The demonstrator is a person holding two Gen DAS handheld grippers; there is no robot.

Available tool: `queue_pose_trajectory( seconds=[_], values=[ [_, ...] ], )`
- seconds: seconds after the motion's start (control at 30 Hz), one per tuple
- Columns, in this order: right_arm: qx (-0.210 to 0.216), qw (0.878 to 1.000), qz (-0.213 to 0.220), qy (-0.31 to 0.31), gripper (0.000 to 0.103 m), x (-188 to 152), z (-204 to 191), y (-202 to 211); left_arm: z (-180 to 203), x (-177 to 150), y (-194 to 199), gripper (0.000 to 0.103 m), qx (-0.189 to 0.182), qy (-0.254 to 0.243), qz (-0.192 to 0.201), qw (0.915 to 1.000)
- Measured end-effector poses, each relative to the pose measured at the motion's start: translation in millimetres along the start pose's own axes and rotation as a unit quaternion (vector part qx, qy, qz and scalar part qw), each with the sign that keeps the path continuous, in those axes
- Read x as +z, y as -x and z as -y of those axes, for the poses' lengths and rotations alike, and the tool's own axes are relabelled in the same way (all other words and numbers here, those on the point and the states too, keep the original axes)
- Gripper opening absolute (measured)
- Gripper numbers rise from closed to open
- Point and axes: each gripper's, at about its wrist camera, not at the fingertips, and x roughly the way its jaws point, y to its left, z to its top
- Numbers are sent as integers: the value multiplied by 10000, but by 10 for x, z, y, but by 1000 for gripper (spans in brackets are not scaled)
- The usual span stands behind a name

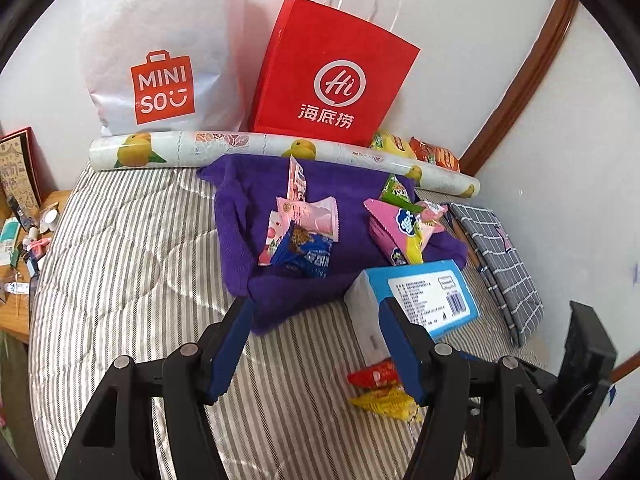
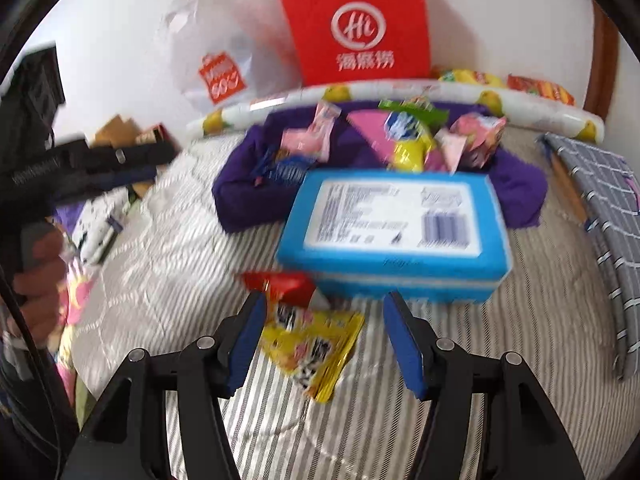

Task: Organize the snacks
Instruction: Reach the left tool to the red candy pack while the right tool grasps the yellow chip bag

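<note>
A purple cloth (image 1: pixel 240 216) lies on the striped bed and carries pink snack packets (image 1: pixel 310 214), a blue packet (image 1: pixel 308 256) and a pink-and-yellow pack (image 1: pixel 394 228). Against its near right corner rests a blue box (image 1: pixel 424 292) (image 2: pixel 394 232). A red packet (image 1: pixel 374 376) (image 2: pixel 286 286) and a yellow packet (image 1: pixel 384 402) (image 2: pixel 312 344) lie in front of that box. My left gripper (image 1: pixel 314 304) hovers open over the cloth's near edge, holding nothing. My right gripper (image 2: pixel 326 298) stands open just above the yellow packet, its pads not touching it.
A white shopping bag (image 1: pixel 160 60) and a red paper bag (image 1: pixel 332 76) lean on the wall behind a fruit-printed roll (image 1: pixel 248 146). More snack packs (image 1: pixel 416 148) sit at the back right. A folded grey checked cloth (image 1: pixel 500 256) lies at the right. A cluttered bedside table (image 1: pixel 24 232) stands left.
</note>
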Motion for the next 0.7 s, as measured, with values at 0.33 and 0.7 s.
queue_pose_trajectory(
  seconds=[0.33, 0.7],
  values=[
    [-88, 9988, -71, 479, 63, -195, -255, -210, -68, -163, 96, 63, 59, -1, -52, 10000],
    [-367, 9969, -56, 690, 66, -277, -357, -477, -137, -267, 161, 63, 139, -25, -101, 9998]
  ],
)
